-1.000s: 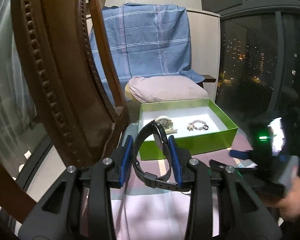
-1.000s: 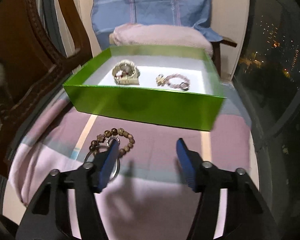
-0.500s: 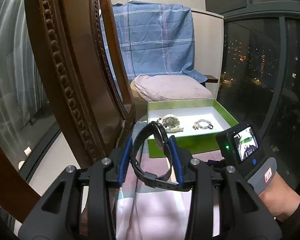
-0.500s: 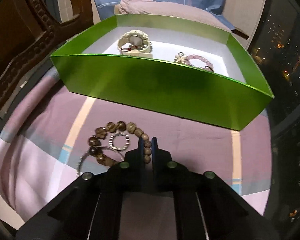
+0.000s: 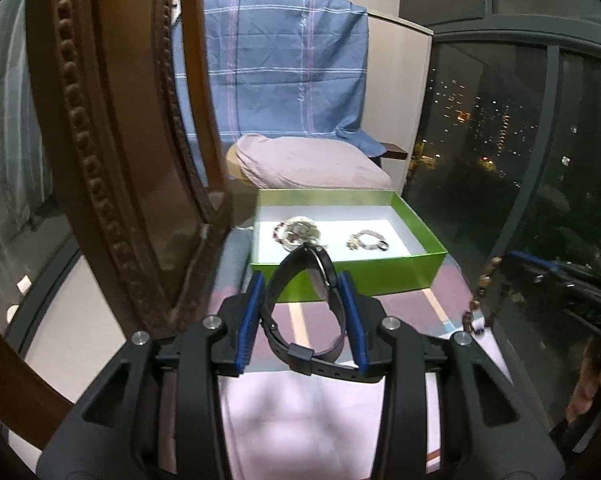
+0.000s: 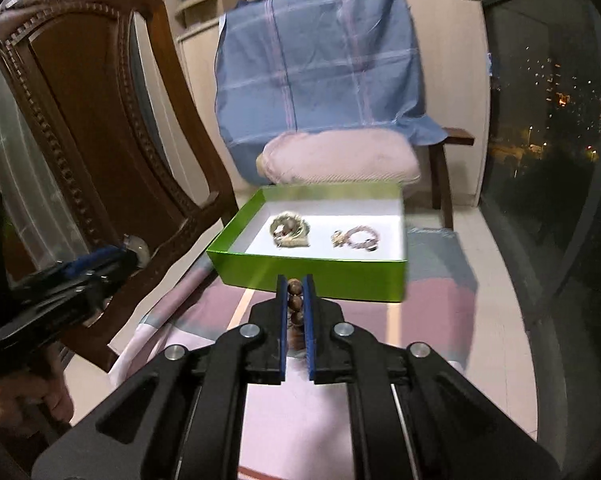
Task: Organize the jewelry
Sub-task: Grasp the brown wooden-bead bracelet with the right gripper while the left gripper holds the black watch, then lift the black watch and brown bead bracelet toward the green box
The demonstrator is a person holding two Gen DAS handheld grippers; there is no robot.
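Observation:
My left gripper (image 5: 302, 294) is shut on a black wristwatch (image 5: 324, 276), held above the pink cloth just short of the green box (image 5: 364, 276). The box holds a cream bracelet (image 5: 298, 232) and a pink bead bracelet (image 5: 366, 239). My right gripper (image 6: 295, 286) is shut on a brown wooden bead bracelet (image 6: 295, 300), lifted off the cloth in front of the box (image 6: 312, 276). The beads also hang at the right of the left wrist view (image 5: 482, 288). The cream bracelet (image 6: 289, 230) and pink bracelet (image 6: 356, 238) show inside the box.
A carved wooden chair back (image 5: 112, 140) stands close on the left. A second chair with a pink cushion (image 6: 340, 158) and blue plaid cloth (image 6: 320, 60) stands behind the box. A dark window (image 6: 552, 120) runs along the right. The left gripper shows at the left of the right wrist view (image 6: 76, 280).
My right gripper closed on the wooden bead bracelet on the cloth and lifted it up. My left gripper kept hold of the watch and shifted slightly.

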